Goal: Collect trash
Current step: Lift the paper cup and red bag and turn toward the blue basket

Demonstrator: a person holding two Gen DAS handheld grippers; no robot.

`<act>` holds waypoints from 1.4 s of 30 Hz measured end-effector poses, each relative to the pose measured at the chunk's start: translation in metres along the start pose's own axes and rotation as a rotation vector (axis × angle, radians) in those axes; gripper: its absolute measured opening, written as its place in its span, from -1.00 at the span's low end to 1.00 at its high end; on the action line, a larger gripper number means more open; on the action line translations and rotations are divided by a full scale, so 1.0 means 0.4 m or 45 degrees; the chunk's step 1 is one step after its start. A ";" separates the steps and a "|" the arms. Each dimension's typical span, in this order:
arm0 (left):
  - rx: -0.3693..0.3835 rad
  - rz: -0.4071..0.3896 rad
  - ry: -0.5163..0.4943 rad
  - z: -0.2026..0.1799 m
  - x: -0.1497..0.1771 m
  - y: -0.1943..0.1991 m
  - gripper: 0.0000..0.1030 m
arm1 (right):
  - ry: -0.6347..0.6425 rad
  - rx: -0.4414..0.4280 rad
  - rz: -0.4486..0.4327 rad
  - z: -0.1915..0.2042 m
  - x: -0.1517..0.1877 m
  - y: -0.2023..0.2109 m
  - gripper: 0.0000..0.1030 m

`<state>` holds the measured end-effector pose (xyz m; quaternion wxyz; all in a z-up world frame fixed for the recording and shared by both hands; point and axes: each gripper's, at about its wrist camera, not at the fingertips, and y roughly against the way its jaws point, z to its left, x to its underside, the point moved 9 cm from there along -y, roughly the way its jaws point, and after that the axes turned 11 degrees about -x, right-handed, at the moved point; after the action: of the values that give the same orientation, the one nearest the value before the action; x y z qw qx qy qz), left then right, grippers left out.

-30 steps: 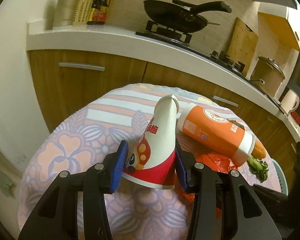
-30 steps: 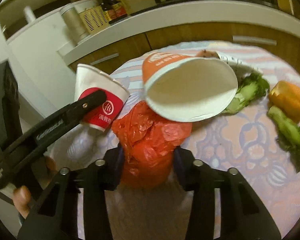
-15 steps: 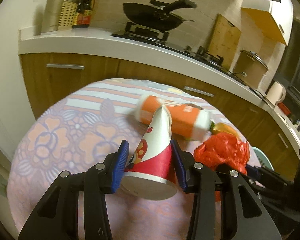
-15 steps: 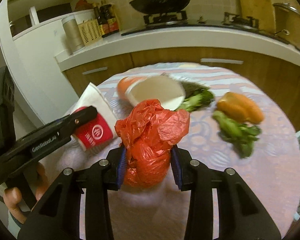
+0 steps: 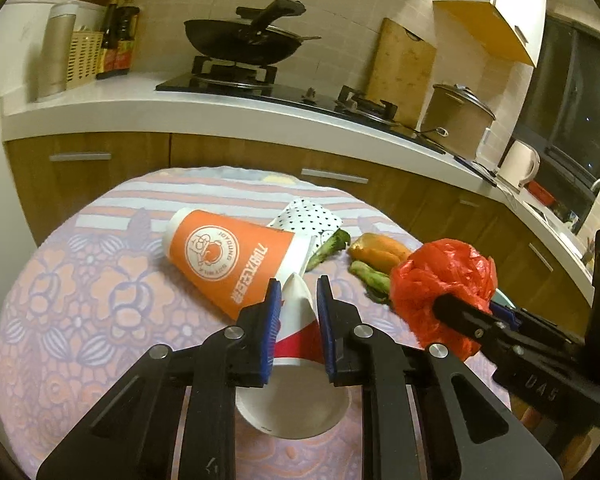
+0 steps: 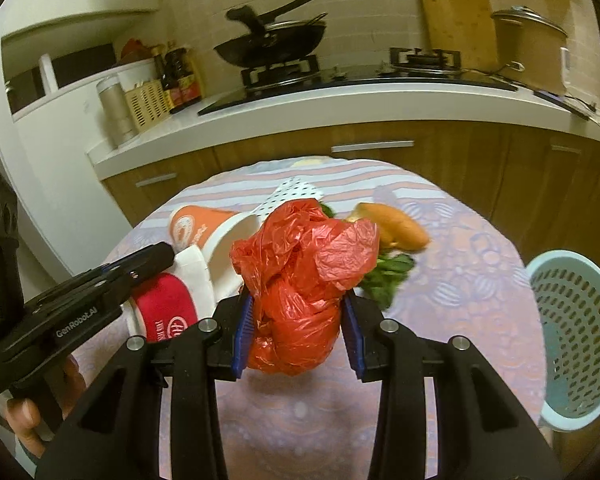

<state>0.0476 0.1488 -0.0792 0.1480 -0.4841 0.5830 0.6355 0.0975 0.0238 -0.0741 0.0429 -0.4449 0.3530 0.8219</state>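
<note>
My left gripper [image 5: 298, 286] has its jaws closing on a red and white paper cup [image 5: 300, 344]. The cup is squashed flat between the blue pads, with its open mouth towards the camera. It hangs above the flowered round table [image 5: 80, 280]. My right gripper [image 6: 297, 304] is shut on a crumpled red plastic bag [image 6: 304, 256], also held off the table. In the left wrist view the bag [image 5: 444, 268] sits to the right. An orange paper cup [image 5: 228, 256] lies on its side on the table beyond both grippers.
A dotted wrapper [image 5: 308, 218], green leaves [image 5: 332, 246] and an orange vegetable [image 5: 376, 250] lie behind the orange cup. A light blue perforated basket [image 6: 572, 336] stands off the table's right edge. Behind runs a counter with a wok [image 5: 240, 40] and a pot.
Both grippers drew back from the table and rose with their loads. The left jaws narrowed and crushed the paper cup. The orange cup stayed lying on the table.
</note>
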 end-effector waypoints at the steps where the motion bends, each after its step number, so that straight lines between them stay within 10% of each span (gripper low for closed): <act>1: -0.015 0.000 -0.003 0.007 0.003 -0.001 -0.67 | -0.010 0.000 -0.002 -0.012 0.001 0.006 -0.32; 22: -0.011 0.278 0.002 0.070 0.199 -0.041 0.16 | -0.095 -0.064 -0.001 -0.070 0.042 0.038 -0.32; 42: 0.122 0.078 -0.088 -0.182 0.071 0.047 -0.14 | -0.136 0.051 -0.157 -0.202 -0.016 0.192 -0.32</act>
<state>0.0517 0.0686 -0.0797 0.1715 -0.4363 0.6219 0.6273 0.1283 -0.0820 -0.0563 0.1211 -0.4205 0.3384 0.8330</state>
